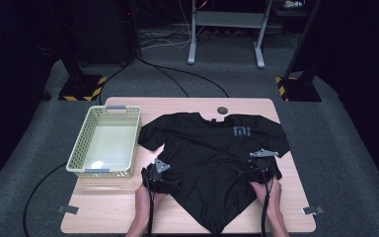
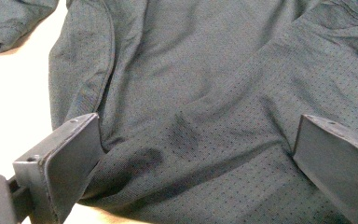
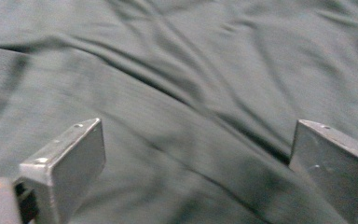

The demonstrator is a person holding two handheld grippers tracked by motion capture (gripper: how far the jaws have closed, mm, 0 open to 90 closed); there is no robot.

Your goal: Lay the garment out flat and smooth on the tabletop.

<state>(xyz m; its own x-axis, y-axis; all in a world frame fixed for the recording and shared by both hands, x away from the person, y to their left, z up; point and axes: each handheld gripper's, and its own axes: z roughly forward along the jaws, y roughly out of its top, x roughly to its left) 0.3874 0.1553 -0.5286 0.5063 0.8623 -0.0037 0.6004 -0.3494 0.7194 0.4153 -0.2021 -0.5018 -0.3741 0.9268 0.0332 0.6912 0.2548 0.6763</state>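
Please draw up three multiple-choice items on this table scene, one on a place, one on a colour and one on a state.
1. Where does the basket stand relative to the T-shirt?
A. On its left in the high view
B. On its right
C. On top of it

2. What colour is the T-shirt?
A. White
B. Red
C. Black

3. How do the jaws of the left tool stand?
A. Shut on the cloth
B. Open, with cloth between them
C. Shut on the basket

Answers: 1 A, the basket sits at the table's left side beside the sleeve; 2 C, the cloth is black throughout; 3 B, a wide gap shows between the jaws over the fabric.
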